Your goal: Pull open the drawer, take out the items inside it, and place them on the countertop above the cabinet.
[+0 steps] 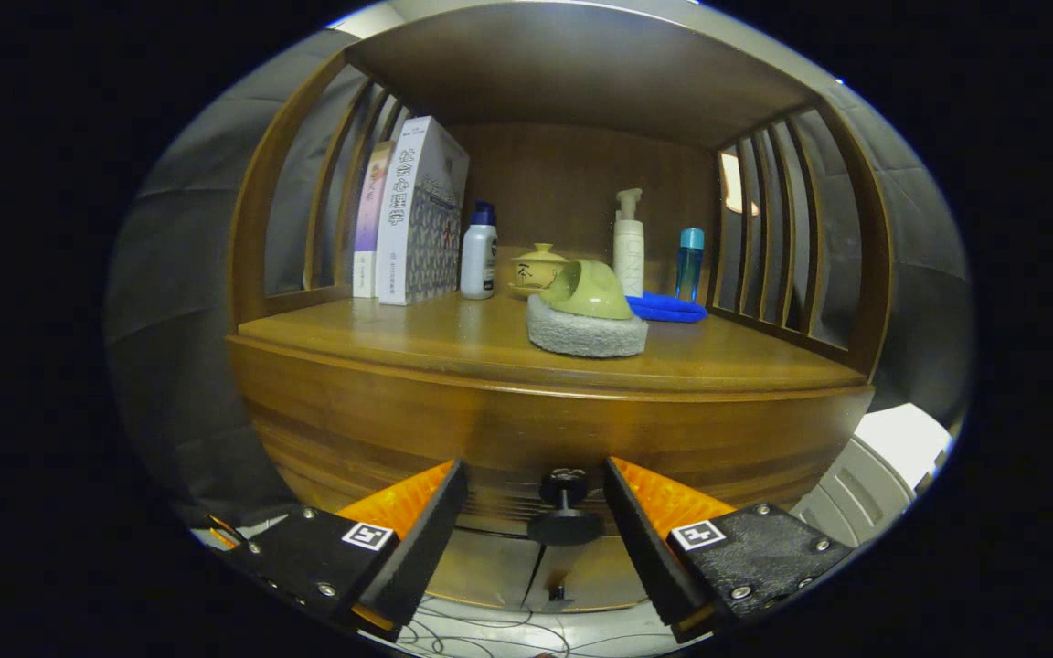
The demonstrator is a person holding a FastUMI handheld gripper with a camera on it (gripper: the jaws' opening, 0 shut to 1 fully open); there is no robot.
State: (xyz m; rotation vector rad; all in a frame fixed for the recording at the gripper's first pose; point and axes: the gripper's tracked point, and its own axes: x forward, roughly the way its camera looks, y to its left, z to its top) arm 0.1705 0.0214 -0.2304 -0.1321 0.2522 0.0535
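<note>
Drawer knob (565, 508) sits dead centre between the tongs (536, 512), its stem pointing straight out of the drawer front (526, 439) toward the camera. Tongs gape wide, fingers (417, 525) flanking the knob w/o touching it. Drawer looks shut, just below the desk (453, 343), where a sponge (587, 320), bottles & books stand. Tongs approach level, head-on.

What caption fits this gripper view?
Open tongs straddle the black drawer knob, not yet gripping; a scrub pad sits on the countertop.
</note>
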